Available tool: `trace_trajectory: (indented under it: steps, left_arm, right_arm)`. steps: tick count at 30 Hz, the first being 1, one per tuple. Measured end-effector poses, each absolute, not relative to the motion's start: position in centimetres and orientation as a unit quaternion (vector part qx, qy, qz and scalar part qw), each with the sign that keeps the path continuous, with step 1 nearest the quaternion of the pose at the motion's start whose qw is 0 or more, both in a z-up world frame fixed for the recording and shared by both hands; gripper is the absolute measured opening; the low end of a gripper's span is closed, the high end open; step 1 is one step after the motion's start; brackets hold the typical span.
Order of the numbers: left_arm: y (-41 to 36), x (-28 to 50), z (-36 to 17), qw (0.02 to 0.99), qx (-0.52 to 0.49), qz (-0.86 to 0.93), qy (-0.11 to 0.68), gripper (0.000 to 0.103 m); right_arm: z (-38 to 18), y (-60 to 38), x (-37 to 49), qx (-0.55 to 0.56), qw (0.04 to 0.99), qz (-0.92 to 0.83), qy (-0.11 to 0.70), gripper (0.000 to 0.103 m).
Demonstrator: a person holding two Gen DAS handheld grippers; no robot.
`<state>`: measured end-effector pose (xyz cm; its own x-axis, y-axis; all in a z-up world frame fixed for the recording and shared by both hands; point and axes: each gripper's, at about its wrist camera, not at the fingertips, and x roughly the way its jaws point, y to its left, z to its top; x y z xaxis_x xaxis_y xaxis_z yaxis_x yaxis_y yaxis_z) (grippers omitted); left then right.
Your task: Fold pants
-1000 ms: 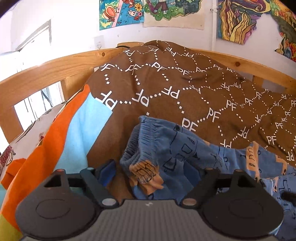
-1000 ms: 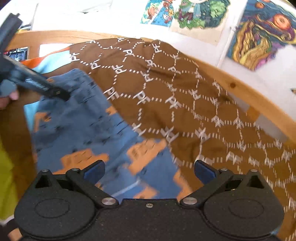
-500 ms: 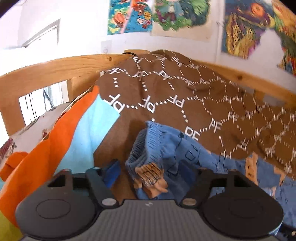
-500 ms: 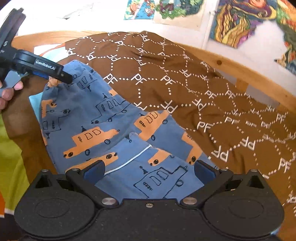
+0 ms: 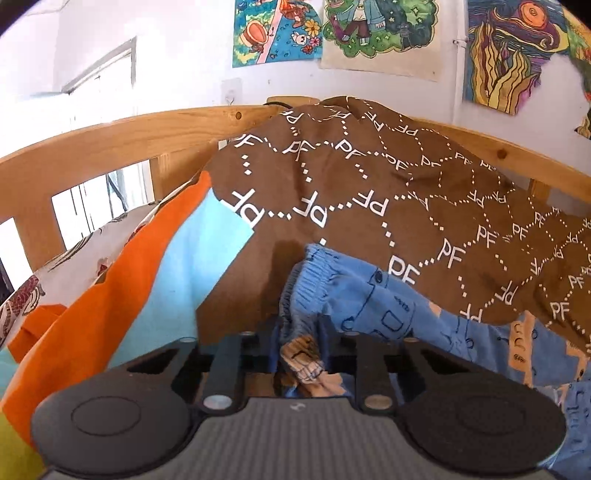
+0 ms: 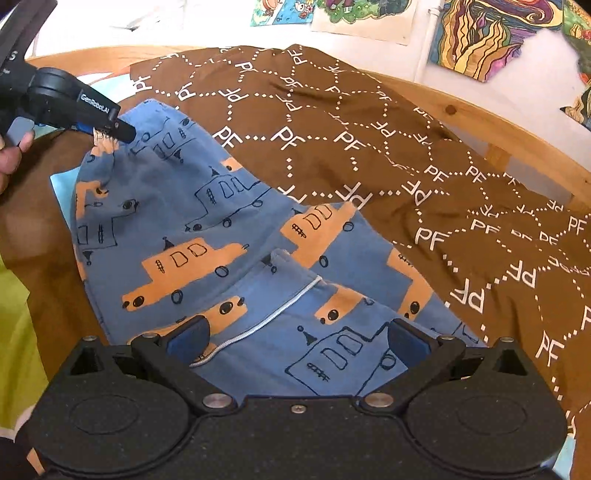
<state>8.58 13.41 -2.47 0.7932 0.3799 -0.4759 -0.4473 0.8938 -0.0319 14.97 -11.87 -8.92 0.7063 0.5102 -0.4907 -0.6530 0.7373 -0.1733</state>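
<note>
The pants [image 6: 207, 236] are blue with orange truck prints and lie spread on a brown "PF" blanket [image 6: 369, 147]. My left gripper [image 5: 299, 350] is shut on the pants' elastic waistband [image 5: 314, 273] at its corner; it also shows in the right wrist view [image 6: 110, 129], pinching the far left corner. My right gripper [image 6: 295, 339] is open, its fingers [image 6: 192, 336] spread just above the near part of the pants, where a white-piped pocket edge [image 6: 280, 310] shows.
A wooden bed rail [image 5: 110, 147] curves behind the blanket. Orange and light blue bedding [image 5: 147, 280] lies to the left. Colourful posters [image 5: 376, 33] hang on the white wall. Yellow-green fabric [image 6: 14, 332] lies at the near left.
My left gripper closed from open onto the waistband corner. My right gripper moved in and steadied over the near part of the pants, still open.
</note>
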Motion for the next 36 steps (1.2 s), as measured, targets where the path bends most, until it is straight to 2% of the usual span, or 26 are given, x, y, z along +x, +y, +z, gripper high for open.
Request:
trace_trajectory:
  steps: [6, 16, 21, 28, 30, 33, 36]
  left_arm:
    - [9.9, 7.8, -0.4, 0.954, -0.047, 0.215, 0.204, 0.018]
    - [0.0, 5.1, 3.7, 0.988, 0.045, 0.042, 0.139, 0.018]
    - [-5.2, 5.0, 2.9, 0.986, 0.086, -0.039, 0.135, 0.018]
    - [-10.8, 7.1, -1.4, 0.964, 0.136, -0.123, 0.193, 0.020]
    - [-12.0, 8.1, -3.1, 0.953, 0.148, -0.139, 0.223, 0.021]
    - [-13.1, 8.8, -5.3, 0.940, 0.167, -0.154, 0.255, 0.036]
    - [-13.2, 7.3, -6.4, 0.938, 0.197, -0.157, 0.239, 0.049]
  right_arm:
    - [-8.1, -12.6, 14.7, -0.174, 0.914, 0.311, 0.191, 0.102]
    - [-5.4, -17.8, 14.8, -0.163, 0.926, 0.297, 0.168, 0.102]
    - [-3.5, -22.1, 15.3, -0.156, 0.940, 0.241, 0.184, 0.102]
    - [-2.7, -30.1, 15.4, -0.050, 0.956, 0.182, 0.223, 0.102]
    - [-3.1, -31.6, 15.7, -0.026, 0.957, 0.172, 0.231, 0.102]
    - [-3.8, -32.9, 16.4, 0.011, 0.956, 0.167, 0.242, 0.102]
    - [-4.8, -33.3, 17.1, 0.058, 0.946, 0.189, 0.257, 0.102]
